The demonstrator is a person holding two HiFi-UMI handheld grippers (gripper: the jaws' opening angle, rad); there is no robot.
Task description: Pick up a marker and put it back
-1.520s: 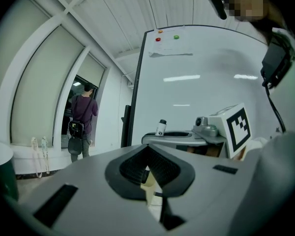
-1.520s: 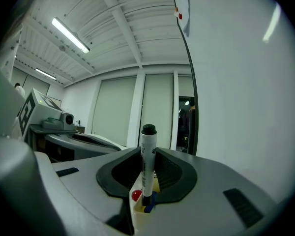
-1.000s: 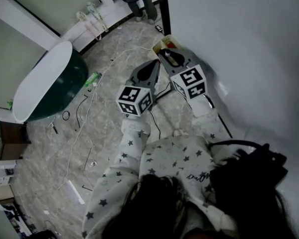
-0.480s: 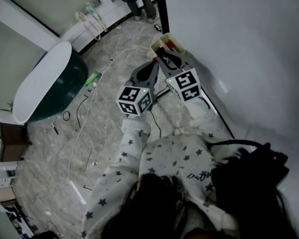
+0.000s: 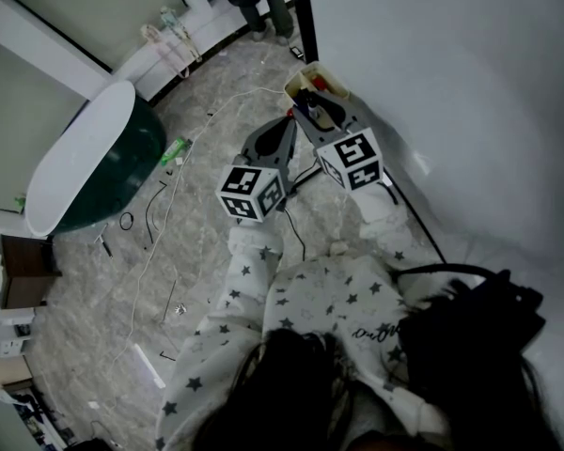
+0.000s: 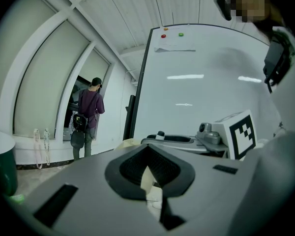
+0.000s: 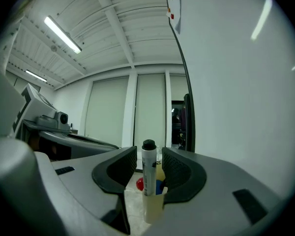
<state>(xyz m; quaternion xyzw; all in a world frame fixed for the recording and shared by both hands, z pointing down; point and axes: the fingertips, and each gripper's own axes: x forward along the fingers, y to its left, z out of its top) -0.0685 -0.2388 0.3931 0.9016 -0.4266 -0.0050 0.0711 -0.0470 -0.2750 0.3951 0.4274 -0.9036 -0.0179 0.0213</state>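
Marker (image 7: 148, 168) looks light, stiff and slick, best gripped mid-barrel; right gripper's (image 7: 148, 173) jaws are opening around it, left gripper's (image 6: 150, 176) pressed together, empty.

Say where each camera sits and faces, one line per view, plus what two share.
Head view: on the person's head, steeply down at the floor, left gripper, right gripper and star-print sleeves.
Left gripper view: rides that gripper, along its shut jaws toward the whiteboard; the right gripper's marker cube shows.
Right gripper view: rides that gripper, along its opening jaws; the marker stands free between them in the holder.
Shared: head and right gripper views show the holder.
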